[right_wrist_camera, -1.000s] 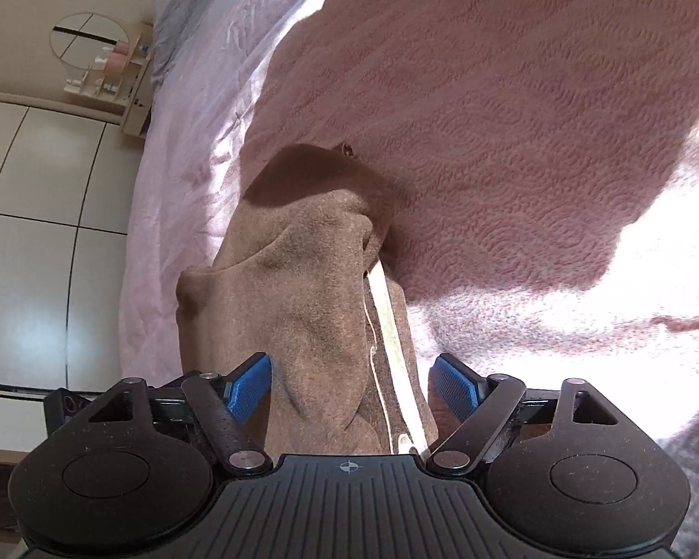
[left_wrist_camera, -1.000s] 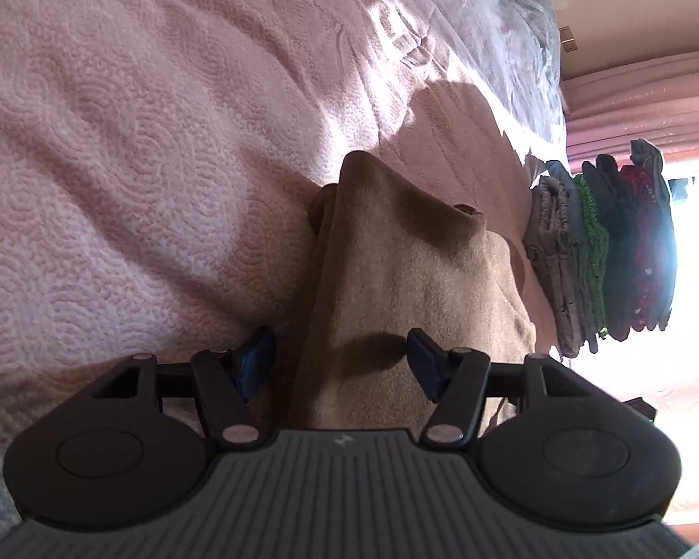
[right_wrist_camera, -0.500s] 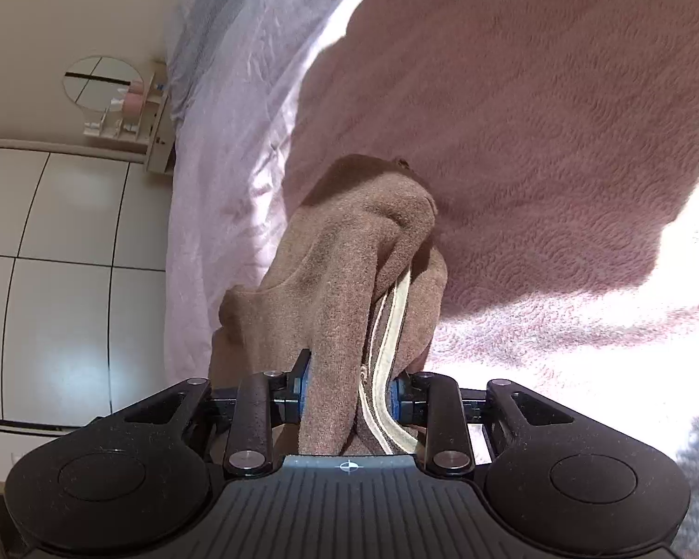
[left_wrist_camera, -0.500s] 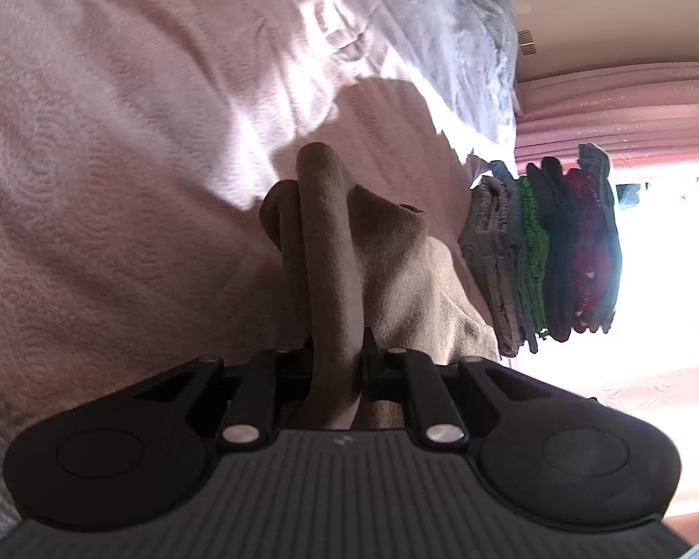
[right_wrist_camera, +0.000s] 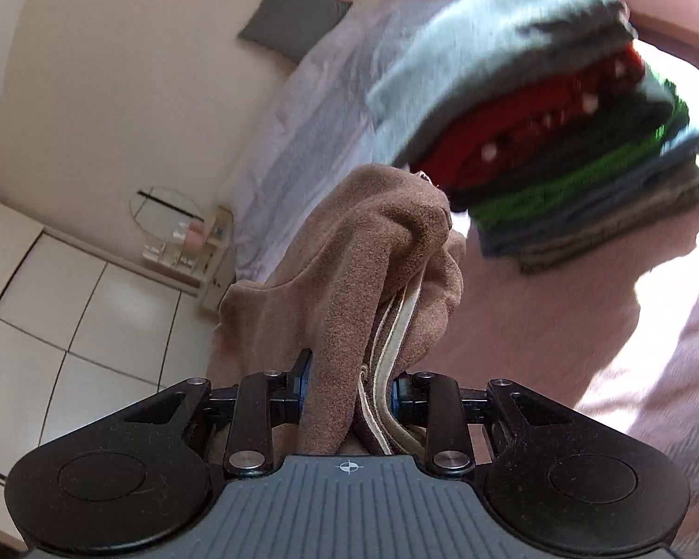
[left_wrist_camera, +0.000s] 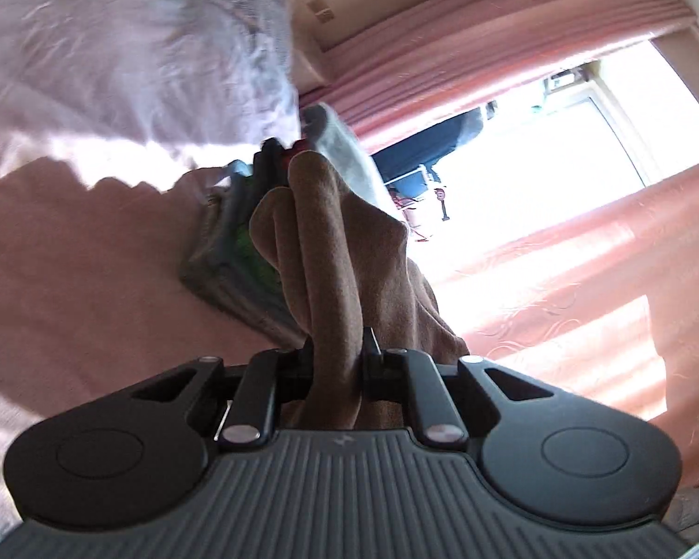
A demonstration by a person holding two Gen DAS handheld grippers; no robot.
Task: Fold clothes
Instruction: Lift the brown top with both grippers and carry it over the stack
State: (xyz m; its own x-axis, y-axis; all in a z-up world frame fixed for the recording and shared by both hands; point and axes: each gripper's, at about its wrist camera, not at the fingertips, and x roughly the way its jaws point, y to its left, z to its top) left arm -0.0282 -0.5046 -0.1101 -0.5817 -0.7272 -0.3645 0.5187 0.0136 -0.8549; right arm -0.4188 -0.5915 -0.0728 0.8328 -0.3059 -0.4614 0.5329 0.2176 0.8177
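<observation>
A folded brown fleece garment (left_wrist_camera: 340,251) is clamped in my left gripper (left_wrist_camera: 338,363), which is shut on it. My right gripper (right_wrist_camera: 349,382) is shut on the same brown garment (right_wrist_camera: 363,270), with its cream inner band showing between the jaws. The garment is lifted off the pink bedspread (left_wrist_camera: 79,289). A stack of folded clothes (right_wrist_camera: 559,139), grey on top, then red, dark, green and grey-blue layers, lies on the bed just beyond the garment. In the left wrist view the stack (left_wrist_camera: 228,251) is partly hidden behind the garment.
A pink curtain (left_wrist_camera: 489,32) and a bright window (left_wrist_camera: 559,139) lie beyond the bed in the left wrist view. The right wrist view shows a grey pillow (right_wrist_camera: 293,14), a white wardrobe (right_wrist_camera: 70,316) and a small shelf with a round mirror (right_wrist_camera: 172,214).
Both grippers closed on the brown garment, lifted it off the bed and carried it toward the stack of folded clothes, which is now much nearer.
</observation>
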